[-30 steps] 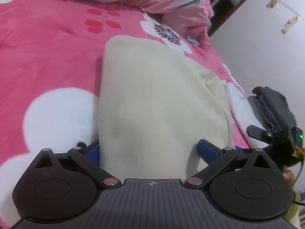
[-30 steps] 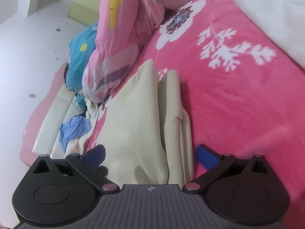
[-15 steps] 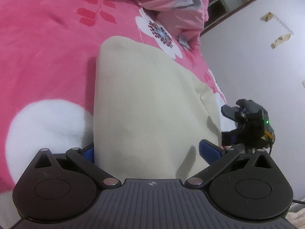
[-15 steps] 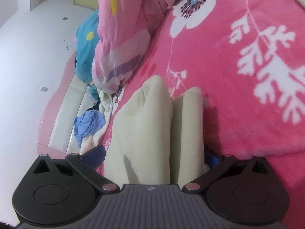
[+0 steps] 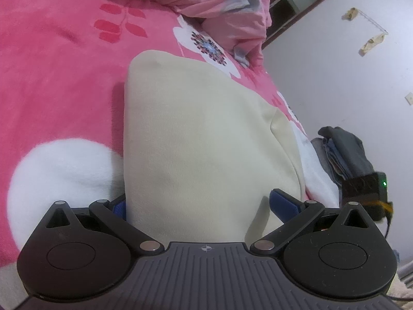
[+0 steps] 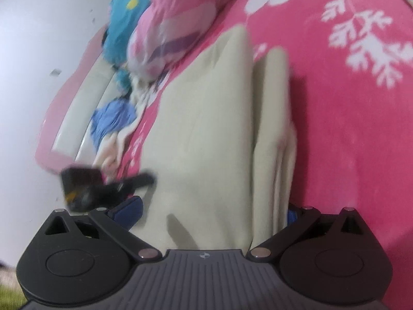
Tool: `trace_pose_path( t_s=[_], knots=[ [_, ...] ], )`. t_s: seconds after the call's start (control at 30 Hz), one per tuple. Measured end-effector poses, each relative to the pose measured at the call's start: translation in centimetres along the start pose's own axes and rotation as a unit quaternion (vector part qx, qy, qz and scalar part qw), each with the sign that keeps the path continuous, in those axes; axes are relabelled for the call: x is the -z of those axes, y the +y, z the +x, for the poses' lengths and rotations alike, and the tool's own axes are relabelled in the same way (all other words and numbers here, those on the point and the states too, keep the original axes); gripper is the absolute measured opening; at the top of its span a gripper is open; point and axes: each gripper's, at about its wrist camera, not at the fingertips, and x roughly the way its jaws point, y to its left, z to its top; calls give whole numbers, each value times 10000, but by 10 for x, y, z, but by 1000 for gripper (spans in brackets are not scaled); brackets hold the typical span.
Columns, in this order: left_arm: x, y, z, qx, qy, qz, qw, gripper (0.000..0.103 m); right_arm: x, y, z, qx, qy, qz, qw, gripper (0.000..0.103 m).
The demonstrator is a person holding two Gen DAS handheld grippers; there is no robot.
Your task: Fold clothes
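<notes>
A folded cream garment (image 5: 196, 139) lies on the pink flowered blanket (image 5: 59, 77). My left gripper (image 5: 201, 204) is wide open, and the garment's near edge fills the gap between its blue pads. In the right wrist view the same cream garment (image 6: 206, 139) shows as stacked folds. My right gripper (image 6: 214, 211) is also wide open around its near edge. The right pad is mostly hidden by cloth. The left gripper (image 6: 103, 186) appears blurred at the left of the right wrist view.
A pink quilt (image 5: 219, 2) is bunched at the head of the bed. A folded pile of dark and blue clothes (image 5: 343, 152) lies at the bed's right edge by the white wall. Blue clothes (image 6: 113, 118) and a teal pillow (image 6: 126, 23) lie at the far side.
Both grippers have stayed open around the garment's near edge. The right wrist view has swung, and the left gripper now shows in it. The right gripper sits lower in the left view.
</notes>
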Motion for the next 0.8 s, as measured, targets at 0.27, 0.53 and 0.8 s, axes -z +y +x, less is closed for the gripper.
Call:
trace_pose_path(
  t_s=[0.27,0.53,0.8],
  knots=[
    [3,2,-2,101,-37,36,9999,103,-27,-15,21,-1098,13,347,9934,103],
    [7,-2,-4,62,-143,121,9998,100,-38,-20,26,-1013,-7,222,9946,95],
    [6,-18,-16,353,-206,-76,9991,99,-25,-17,10,-524,-218,171,9982,77]
  ],
)
